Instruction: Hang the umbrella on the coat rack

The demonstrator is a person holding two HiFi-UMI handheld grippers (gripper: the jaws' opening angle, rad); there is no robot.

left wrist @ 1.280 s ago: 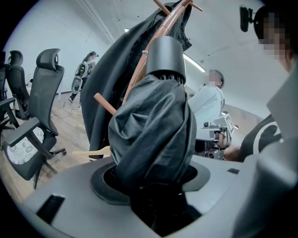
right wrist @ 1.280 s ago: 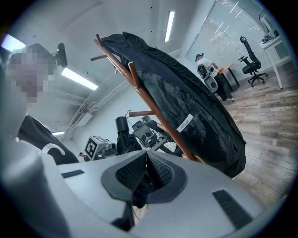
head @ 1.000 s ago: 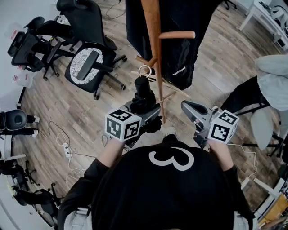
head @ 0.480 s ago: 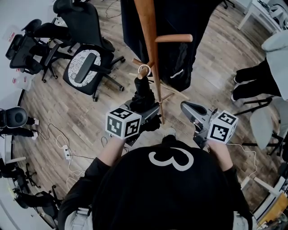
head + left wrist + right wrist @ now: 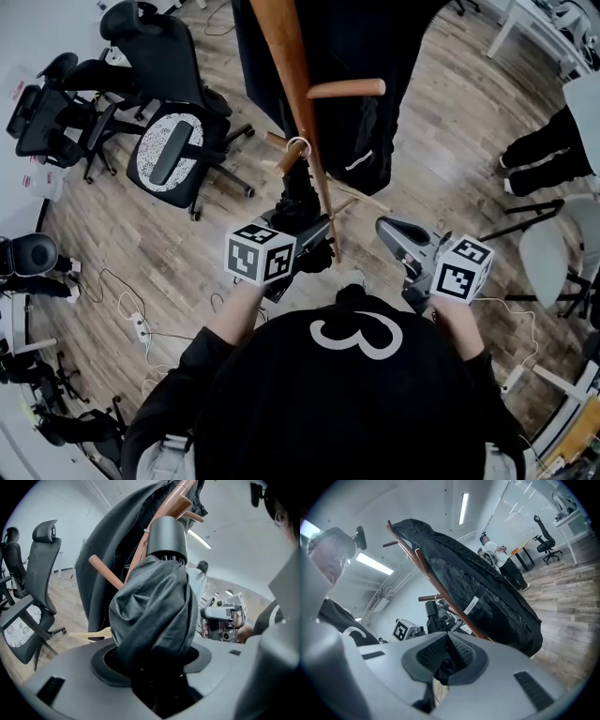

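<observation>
Step in hand, as judged: seat the umbrella's strap loop on a peg of the coat rack (image 5: 301, 112). The coat rack stands directly ahead of the person, with a black coat (image 5: 375, 56) draped down its far side. Approach from the near side so that the coat is not snagged. The folded umbrella (image 5: 154, 616) is just beside the rack's pole, handle end toward it. The left gripper (image 5: 152, 667) clamps it round its fabric body, jaws standing wide on the bundle. The right gripper (image 5: 447, 651) hovers to the right of the pole, jaws drawn together with no task item between them. Aim for the short lower peg (image 5: 285, 157). The strap loop (image 5: 298, 140) lies at that peg, but whether it encircles the peg cannot be told. Lower the umbrella until the loop takes the weight, and release only then. Materials: the rack is smooth reddish wood with round pegs. The coat is matte black cloth. The umbrella canopy is creased dark fabric, likely soft under the pads, ending in a smooth grey cylindrical handle (image 5: 166, 538). The loop is a thin pale ring.
</observation>
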